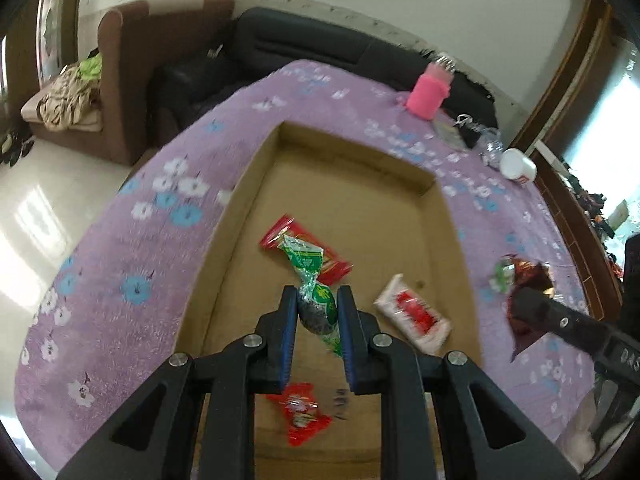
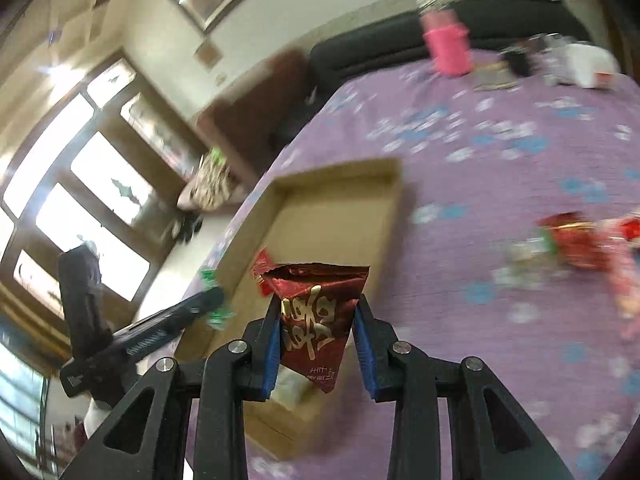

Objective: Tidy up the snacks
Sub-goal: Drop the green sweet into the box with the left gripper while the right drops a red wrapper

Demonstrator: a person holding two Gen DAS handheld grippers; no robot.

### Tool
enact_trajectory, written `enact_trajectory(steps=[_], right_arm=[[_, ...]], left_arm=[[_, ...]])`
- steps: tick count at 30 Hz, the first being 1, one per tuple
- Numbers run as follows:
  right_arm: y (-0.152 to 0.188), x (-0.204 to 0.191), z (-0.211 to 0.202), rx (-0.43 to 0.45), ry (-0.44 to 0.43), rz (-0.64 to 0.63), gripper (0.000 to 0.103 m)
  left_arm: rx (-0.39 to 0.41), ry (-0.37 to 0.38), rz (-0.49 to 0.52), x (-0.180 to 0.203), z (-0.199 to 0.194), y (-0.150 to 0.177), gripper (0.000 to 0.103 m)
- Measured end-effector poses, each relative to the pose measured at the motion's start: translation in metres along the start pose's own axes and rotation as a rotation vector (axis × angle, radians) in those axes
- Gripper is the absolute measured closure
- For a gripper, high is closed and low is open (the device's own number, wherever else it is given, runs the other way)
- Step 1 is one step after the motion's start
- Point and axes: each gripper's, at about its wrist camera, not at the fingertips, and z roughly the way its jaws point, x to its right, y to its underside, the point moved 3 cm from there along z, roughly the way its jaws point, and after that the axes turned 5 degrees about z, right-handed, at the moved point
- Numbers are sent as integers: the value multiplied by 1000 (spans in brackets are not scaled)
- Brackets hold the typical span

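My left gripper [image 1: 317, 300] is shut on a green snack packet [image 1: 316, 304] and holds it above the open cardboard box [image 1: 352, 184]. In the box lie a long red packet [image 1: 332, 262], a white and red packet [image 1: 412, 318] and a small red packet [image 1: 302, 412]. My right gripper [image 2: 318, 312] is shut on a dark red foil snack packet [image 2: 316, 312], held above the purple tablecloth by the box's [image 2: 340, 208] near right side. The right gripper with its packet also shows in the left wrist view [image 1: 528, 304]. More loose snacks [image 2: 576, 244] lie blurred on the cloth to the right.
A pink bottle [image 1: 428, 92], a white cup [image 1: 518, 164] and small items stand at the table's far edge. A brown armchair [image 1: 116, 92] and a black sofa [image 1: 300, 48] stand beyond the table. The purple flowered cloth [image 1: 132, 240] covers the table.
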Motion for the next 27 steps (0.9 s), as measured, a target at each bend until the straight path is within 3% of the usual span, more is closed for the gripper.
enact_trajectory(steps=[8,10,13,15,18,22,25,27], right_arm=[[16,-27,67,-98,78,-73,66],[17,-31,69,-91,94,-87,65],[15,-34,68,-87,81,-83,56],[14,-34,58,-70,66,-79,53],[15,-32,32,-31,45,-71,53],[18,-10,-12,35,49,-43,53],[19,25,-46,96,125,-32,53],[20,63,-71,131,214,-5,53]], left_arm=[[3,28,-46,-18,1,3,80],[18,38,-50,-20,-5,2,64],[59,29,-50,-17,-20,-1,54],[82,30,-51,-14,-29,-4,52],[133,18,-61,-8,-45,-6,40],[208,-58,-19,12,-61,-9,38],[266,-157,83,38,-70,-7,37],[293,-150,139,58,-76,-2,37]])
